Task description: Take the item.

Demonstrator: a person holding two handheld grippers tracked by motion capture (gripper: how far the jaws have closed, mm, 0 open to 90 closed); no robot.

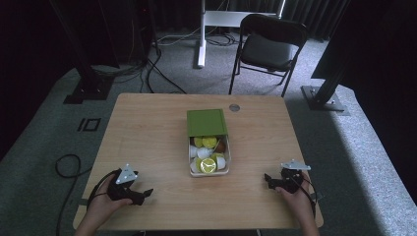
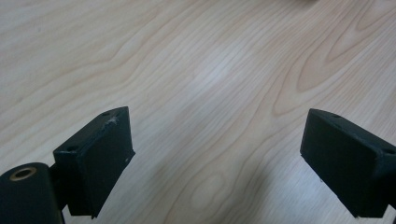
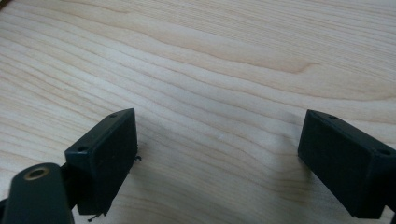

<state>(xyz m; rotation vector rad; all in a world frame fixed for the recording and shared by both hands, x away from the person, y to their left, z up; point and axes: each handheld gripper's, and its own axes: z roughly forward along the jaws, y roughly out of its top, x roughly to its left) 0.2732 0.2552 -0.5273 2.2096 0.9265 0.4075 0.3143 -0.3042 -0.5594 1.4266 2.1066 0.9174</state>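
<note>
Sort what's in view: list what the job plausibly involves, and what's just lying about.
Likely the job:
box of small capsules
its green lid, slid partly back
left gripper, open
right gripper, open

Just about:
folding chair
floor cables
table's round grommet

A black folding chair (image 1: 269,46) is seen on the grey carpet (image 1: 44,128) beyond the wooden table (image 1: 147,128), beside a white stand leg (image 1: 201,34), while black cables (image 1: 152,69) are trailed across the floor at left.
</note>
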